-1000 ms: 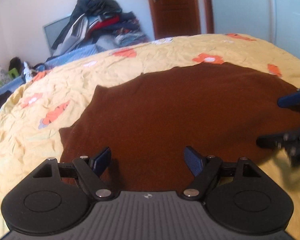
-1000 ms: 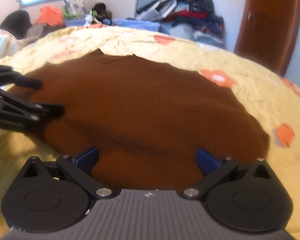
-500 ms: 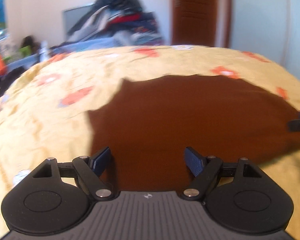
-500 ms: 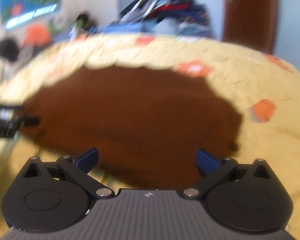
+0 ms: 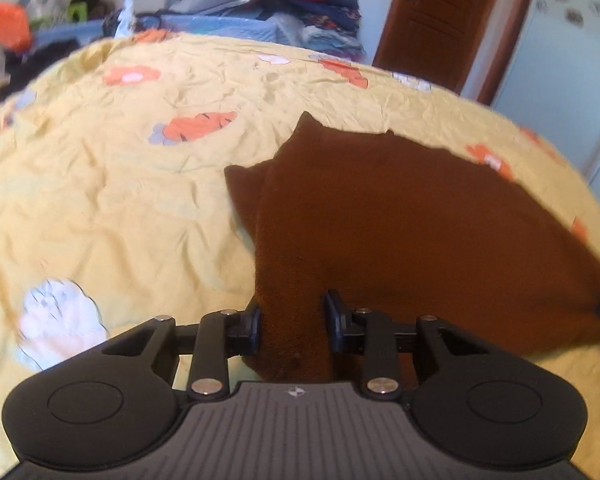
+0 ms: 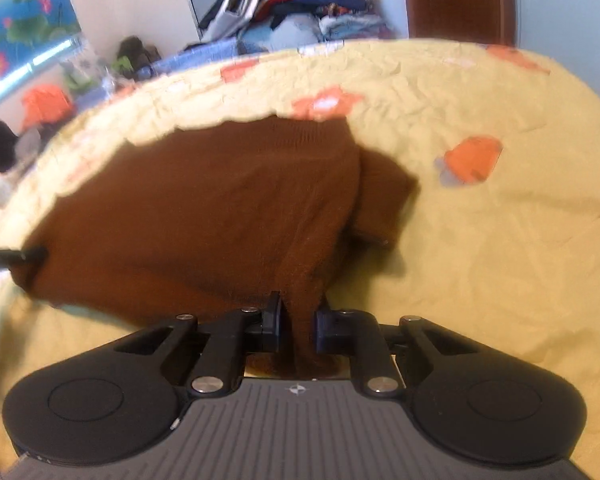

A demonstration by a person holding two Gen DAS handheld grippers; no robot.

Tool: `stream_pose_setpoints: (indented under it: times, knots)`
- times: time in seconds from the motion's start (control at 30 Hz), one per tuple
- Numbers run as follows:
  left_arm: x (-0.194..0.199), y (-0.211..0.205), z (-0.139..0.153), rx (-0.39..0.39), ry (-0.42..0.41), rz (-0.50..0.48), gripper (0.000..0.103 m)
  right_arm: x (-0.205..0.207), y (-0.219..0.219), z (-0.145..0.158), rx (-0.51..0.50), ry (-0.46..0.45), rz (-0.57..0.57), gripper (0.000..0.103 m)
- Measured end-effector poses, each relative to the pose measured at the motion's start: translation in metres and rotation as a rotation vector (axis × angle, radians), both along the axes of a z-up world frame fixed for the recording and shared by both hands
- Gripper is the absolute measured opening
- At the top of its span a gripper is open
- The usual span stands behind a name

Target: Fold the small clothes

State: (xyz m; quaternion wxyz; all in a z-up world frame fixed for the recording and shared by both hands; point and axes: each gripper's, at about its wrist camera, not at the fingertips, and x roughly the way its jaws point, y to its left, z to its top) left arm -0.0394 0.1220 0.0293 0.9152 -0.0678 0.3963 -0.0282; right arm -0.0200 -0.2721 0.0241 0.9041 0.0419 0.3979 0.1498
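Left wrist, brown knit garment (image 5: 400,216), edges bunched

A dark brown knitted garment (image 5: 400,224) lies spread on a wrinkled yellow bedsheet with orange flowers (image 5: 112,184). Its near edge is bunched and lifted at 2 corners. A sleeve pokes out underneath.

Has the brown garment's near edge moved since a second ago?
Yes. The brown garment lay flat on the yellow bedsheet; now its near edge is bunched up off it between the closing right gripper and left gripper.
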Motion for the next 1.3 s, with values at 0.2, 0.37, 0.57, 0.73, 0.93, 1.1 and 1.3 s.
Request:
stream_pose_setpoints:
  times: [0.2, 0.37, 0.57, 0.73, 0.93, 1.1, 1.3]
  knots:
    - [-0.012, -0.004, 0.005, 0.065, -0.039, 0.016, 0.045, -0.005, -0.008, -0.005, -0.034, 0.03, -0.034, 0.044]
    - [-0.033, 0.026, 0.007, -0.253, 0.004, 0.14, 0.082, -0.018, 0.005, 0.028, 0.023, -0.118, -0.075, 0.084]
    - [-0.039, 0.039, -0.012, -0.598, 0.079, 0.272, 0.082, 0.007, 0.096, 0.028, 0.053, -0.117, 0.18, 0.083]
    - [-0.039, 0.048, -0.031, -0.854, 0.104, 0.359, 0.082, 0.018, 0.166, -0.004, -0.134, -0.086, 0.287, 0.083]
    - [-0.031, 0.051, -0.037, -0.923, 0.088, 0.408, 0.082, -0.021, 0.16, -0.025, -0.186, -0.126, 0.296, 0.087]
    - [0.002, 0.045, -0.009, -0.653, 0.155, 0.372, 0.082, -0.009, 0.142, -0.004, -0.131, -0.067, 0.291, 0.091]
    - [0.017, 0.057, -0.005, -0.563, 0.218, 0.355, 0.082, 0.001, 0.118, -0.001, 0.01, -0.061, 0.186, 0.103]
